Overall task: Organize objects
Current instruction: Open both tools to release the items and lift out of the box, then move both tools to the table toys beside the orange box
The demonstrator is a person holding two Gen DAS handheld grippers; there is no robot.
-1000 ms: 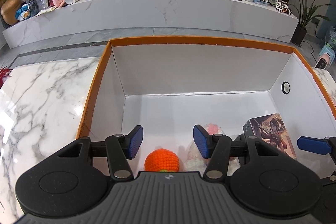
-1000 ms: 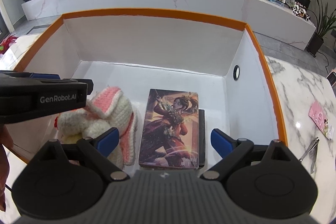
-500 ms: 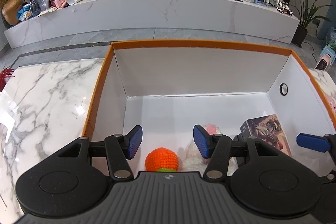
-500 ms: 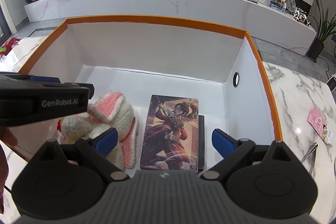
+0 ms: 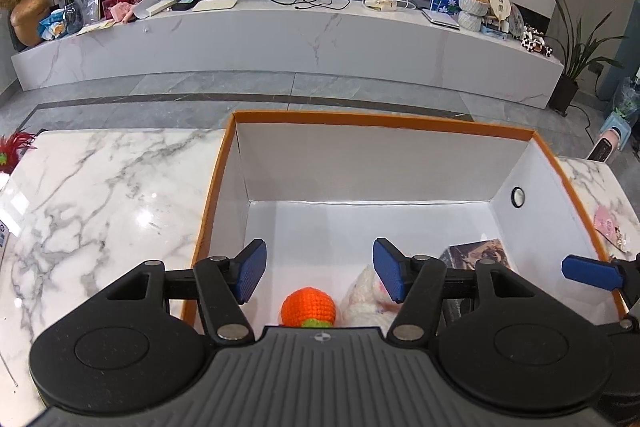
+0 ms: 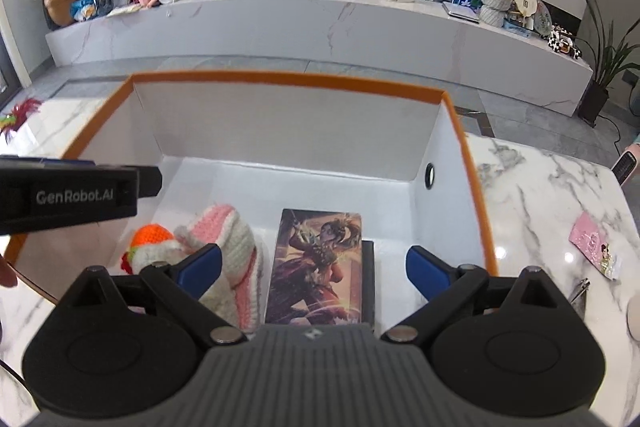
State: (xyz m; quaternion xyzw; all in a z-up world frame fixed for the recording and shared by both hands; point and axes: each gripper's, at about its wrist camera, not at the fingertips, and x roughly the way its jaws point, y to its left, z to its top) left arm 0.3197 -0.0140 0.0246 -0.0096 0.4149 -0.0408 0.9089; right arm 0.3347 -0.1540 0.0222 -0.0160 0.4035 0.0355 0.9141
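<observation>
Inside the orange-rimmed box [image 6: 472, 163] on the table [image 5: 100, 195], the orange knitted ball [image 5: 308, 307] lies leftmost, soft and light, best pinched across its middle; beside it the woolly toy [image 6: 236, 247]; then the stiff illustrated box [image 6: 316, 263], best taken by its edges; left gripper [image 5: 316, 269] and right gripper [image 6: 312, 265] have just been opening, nothing between them.

We see a white marble tabletop with grey veins [image 5: 100, 195], glossy under the room light. On it stands an open box with orange rim and white inner walls [image 6: 472, 163]. To the box's right lie a small pink printed card [image 6: 594, 245] and, just nearer us, a thin metal tool [image 6: 580, 289]. At the table's far left edge rests a red feathery thing [image 5: 18, 143]; we cannot tell what it is.
</observation>
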